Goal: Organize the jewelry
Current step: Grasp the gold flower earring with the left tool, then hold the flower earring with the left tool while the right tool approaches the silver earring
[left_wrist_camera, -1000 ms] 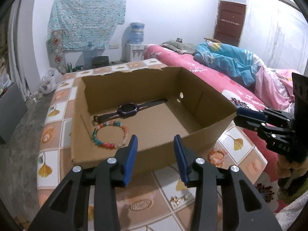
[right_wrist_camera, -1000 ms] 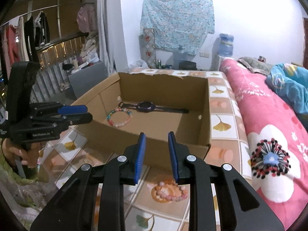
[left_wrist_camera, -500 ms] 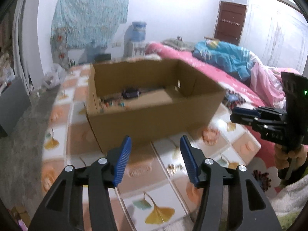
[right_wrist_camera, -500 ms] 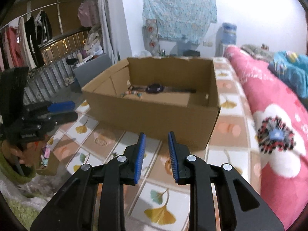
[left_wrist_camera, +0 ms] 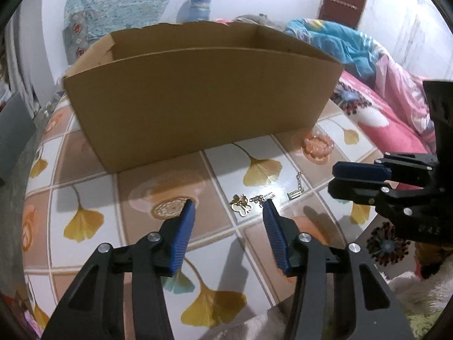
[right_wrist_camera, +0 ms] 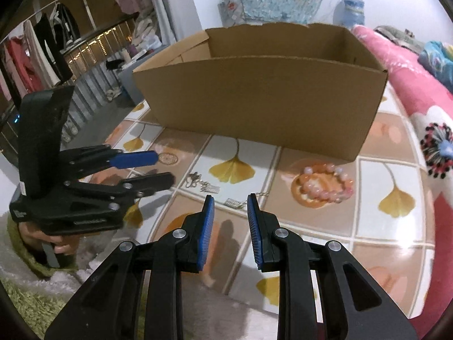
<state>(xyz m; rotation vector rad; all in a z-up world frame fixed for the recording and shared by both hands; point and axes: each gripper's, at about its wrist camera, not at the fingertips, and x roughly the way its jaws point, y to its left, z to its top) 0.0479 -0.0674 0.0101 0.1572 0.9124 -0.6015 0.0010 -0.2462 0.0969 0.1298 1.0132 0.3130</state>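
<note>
Left wrist view is now looking at the outside of the cardboard box (left_wrist_camera: 198,104) rather than down into it: I am bringing both grippers down from above the box rim toward the tiled surface (left_wrist_camera: 93,175) in front of the box. A second ago the watch and the multicoloured bead bracelet were showing on the box floor; the near wall is hiding them now.

The left gripper (left_wrist_camera: 228,212) is carrying nothing, and its fingers (left_wrist_camera: 185,226) are standing apart and closing a little, with the gold butterfly chain (left_wrist_camera: 240,205) lying on the surface just ahead of them, in front of the box. The right gripper (right_wrist_camera: 228,204) is also empty, its fingers (right_wrist_camera: 208,218) standing narrowly apart, hovering near the chain's silver clasp end (right_wrist_camera: 233,202). The pink bead bracelet (right_wrist_camera: 325,182) is lying in front of the box's right corner.

To me this is reading as a switch from dropping off to the next pickup, with the chain and the pink bracelet still waiting outside the box.
</note>
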